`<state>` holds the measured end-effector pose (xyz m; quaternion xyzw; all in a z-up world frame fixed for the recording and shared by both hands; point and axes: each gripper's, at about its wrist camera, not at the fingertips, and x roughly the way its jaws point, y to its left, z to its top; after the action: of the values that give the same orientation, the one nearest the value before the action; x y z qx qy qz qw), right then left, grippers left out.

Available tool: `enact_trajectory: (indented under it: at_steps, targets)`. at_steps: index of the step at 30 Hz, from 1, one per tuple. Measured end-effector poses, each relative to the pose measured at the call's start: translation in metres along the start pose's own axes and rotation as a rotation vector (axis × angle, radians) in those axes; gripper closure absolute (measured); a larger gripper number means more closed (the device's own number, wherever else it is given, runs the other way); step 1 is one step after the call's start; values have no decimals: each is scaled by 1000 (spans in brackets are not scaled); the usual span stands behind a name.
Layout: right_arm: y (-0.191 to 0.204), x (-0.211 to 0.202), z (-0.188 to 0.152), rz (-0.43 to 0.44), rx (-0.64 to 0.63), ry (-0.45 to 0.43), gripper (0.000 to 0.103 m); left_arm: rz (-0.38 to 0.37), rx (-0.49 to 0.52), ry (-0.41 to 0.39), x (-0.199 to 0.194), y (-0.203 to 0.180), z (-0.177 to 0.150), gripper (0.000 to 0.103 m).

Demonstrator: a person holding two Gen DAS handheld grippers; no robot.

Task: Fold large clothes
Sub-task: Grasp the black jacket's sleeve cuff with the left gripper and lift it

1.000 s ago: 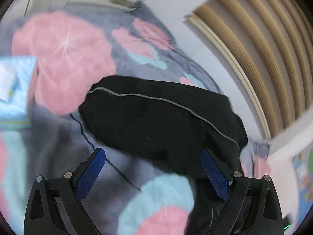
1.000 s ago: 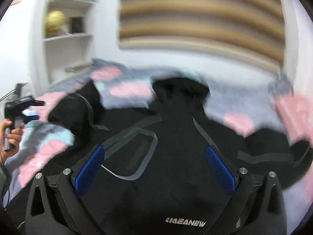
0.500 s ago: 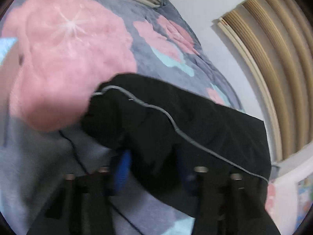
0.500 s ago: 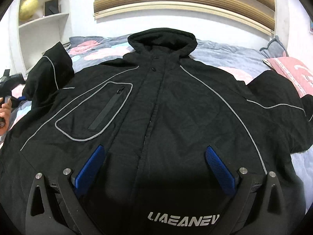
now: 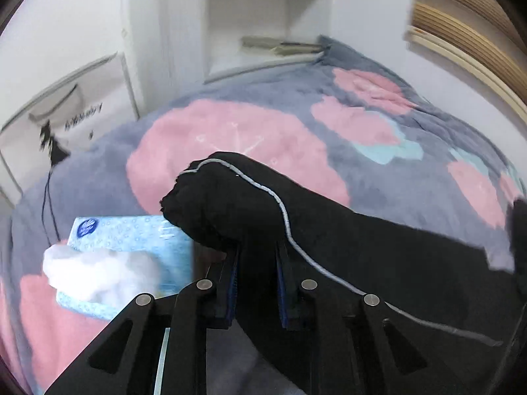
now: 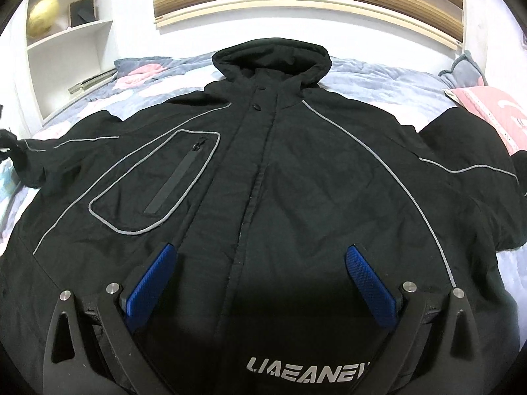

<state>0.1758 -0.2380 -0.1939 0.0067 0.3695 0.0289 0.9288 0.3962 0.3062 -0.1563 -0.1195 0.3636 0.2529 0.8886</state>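
A: What changed?
B: Your left gripper, open a second ago, is now clenched on the jacket sleeve at 9 o'clock.
A: And the right gripper?
B: Released, over the hem. The jacket lies flat on the bed; you can probably fold the sleeve inward.

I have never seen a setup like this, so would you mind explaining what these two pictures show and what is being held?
No robot here: a person holds a two-finger gripper in each hand, each carrying a fisheye camera that looks along its fingers. The left view shows the left gripper shut on the black sleeve, above a flowered blanket and a tissue box. The right view shows the right gripper open and holding nothing, over the black hooded jacket spread front-up on the bed.
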Motion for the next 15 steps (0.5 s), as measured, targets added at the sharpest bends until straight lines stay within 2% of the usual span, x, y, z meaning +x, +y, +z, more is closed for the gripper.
enact_trajectory:
  at_steps: [2, 4, 9, 12, 15]
  targets:
    - [-1, 1, 0, 4, 2, 3, 0, -52, 43, -61, -18, -14, -7, 84]
    - [-1, 1, 0, 8, 6, 5, 0, -136, 98, -135, -50, -31, -11, 84]
    - [-1, -1, -1, 15, 9, -6, 0, -404, 285, -295, -151, -104, -23, 84]
    - [0, 0, -1, 17, 8, -6, 0, -562, 386, -321, -196, -155, -42, 84]
    - [-1, 0, -1, 28, 16, -8, 0, -747, 479, -284, -225, -209, -68, 84]
